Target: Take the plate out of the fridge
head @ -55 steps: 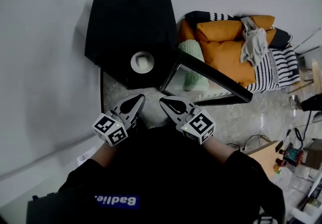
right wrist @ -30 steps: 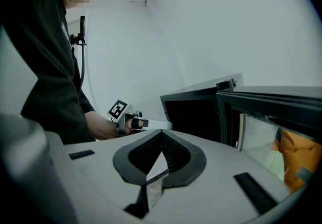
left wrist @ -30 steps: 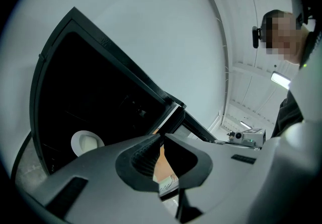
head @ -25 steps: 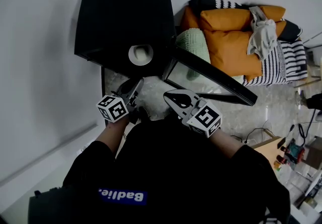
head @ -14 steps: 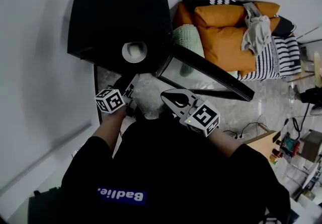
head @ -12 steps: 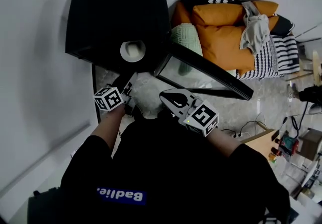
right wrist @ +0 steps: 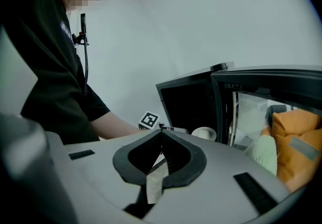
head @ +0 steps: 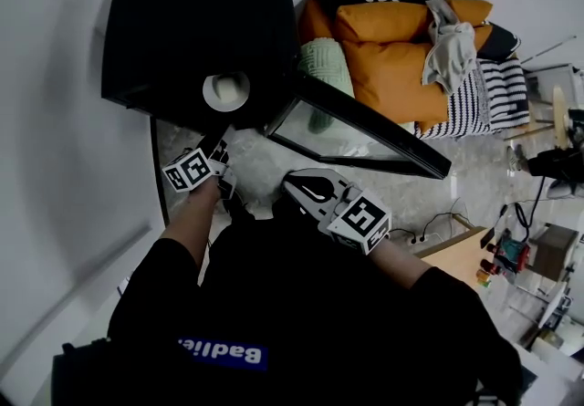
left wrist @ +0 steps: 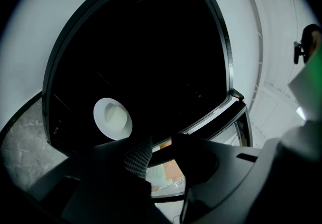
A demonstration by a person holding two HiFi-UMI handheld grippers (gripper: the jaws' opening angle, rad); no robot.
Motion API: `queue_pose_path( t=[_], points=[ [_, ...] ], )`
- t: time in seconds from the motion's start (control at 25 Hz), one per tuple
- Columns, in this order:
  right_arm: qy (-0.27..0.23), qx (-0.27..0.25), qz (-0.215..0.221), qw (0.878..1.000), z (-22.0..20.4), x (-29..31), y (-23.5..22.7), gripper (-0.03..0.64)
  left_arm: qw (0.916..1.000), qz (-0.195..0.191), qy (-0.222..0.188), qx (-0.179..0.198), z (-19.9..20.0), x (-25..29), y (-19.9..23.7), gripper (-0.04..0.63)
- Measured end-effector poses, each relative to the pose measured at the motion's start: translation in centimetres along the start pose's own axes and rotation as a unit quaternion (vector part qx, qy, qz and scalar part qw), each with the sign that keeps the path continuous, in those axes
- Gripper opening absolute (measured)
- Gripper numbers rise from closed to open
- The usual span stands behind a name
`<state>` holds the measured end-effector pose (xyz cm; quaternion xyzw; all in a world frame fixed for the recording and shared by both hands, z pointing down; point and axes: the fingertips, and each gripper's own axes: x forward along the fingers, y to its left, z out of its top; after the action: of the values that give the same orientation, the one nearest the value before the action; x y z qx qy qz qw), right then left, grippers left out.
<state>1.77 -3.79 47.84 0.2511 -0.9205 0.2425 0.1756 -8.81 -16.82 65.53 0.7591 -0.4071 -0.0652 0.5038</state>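
Observation:
A small black fridge (head: 192,21) stands on the floor with its glass door (head: 356,126) swung open to the right. A white plate (head: 226,89) rests inside near the front opening, and shows pale against the dark interior (left wrist: 112,118). My left gripper (head: 219,147) reaches toward the opening just below the plate. Its jaws (left wrist: 160,143) are opening, with nothing between them and the plate still apart from them. My right gripper (head: 297,185) hangs back by my body, shut and empty (right wrist: 162,135); from there the plate (right wrist: 204,133) shows inside the fridge.
The open door (left wrist: 221,117) stands on the right of the opening. Behind it is a couch with orange cushions (head: 401,67), a green pillow (head: 324,62) and a striped blanket (head: 493,98). A white wall (head: 55,121) runs along the left. Cables lie on the floor (head: 429,226).
My left gripper has moved forward and up toward the fridge opening, close under the plate. The right gripper has hardly moved.

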Motion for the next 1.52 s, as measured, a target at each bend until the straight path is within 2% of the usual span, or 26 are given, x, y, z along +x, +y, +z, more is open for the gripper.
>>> queue_pose_path(
  t=[0.36,0.84,1.04,1.12,1.2,1.52],
  points=[
    [0.012,0.011,-0.012,1.000,-0.9,-0.5,-0.5,0.008,0.9990,0.026,-0.001,-0.037,-1.2,2.1,3.8,0.129],
    [0.042,0.022,-0.020,0.999,-3.0,-1.5,-1.4,0.008,0.9917,0.056,-0.035,-0.111,-1.6,4.3,7.9,0.143],
    [0.049,0.027,-0.011,0.998,-3.6,-1.4,-1.3,0.008,0.9845,0.068,-0.056,-0.152,-1.9,4.7,9.6,0.144],
    [0.046,0.027,-0.009,0.999,-3.9,-1.5,-1.5,0.008,0.9807,0.073,-0.067,-0.169,-2.0,4.7,10.3,0.144],
    [0.045,0.030,-0.012,0.998,-4.3,-1.6,-1.9,0.008,0.9767,0.076,-0.076,-0.186,-2.2,5.1,11.0,0.172],
    [0.065,0.044,-0.007,0.997,-5.3,-1.5,-2.4,0.008,0.9609,0.096,-0.095,-0.242,-2.3,5.8,13.9,0.173]
  ],
)
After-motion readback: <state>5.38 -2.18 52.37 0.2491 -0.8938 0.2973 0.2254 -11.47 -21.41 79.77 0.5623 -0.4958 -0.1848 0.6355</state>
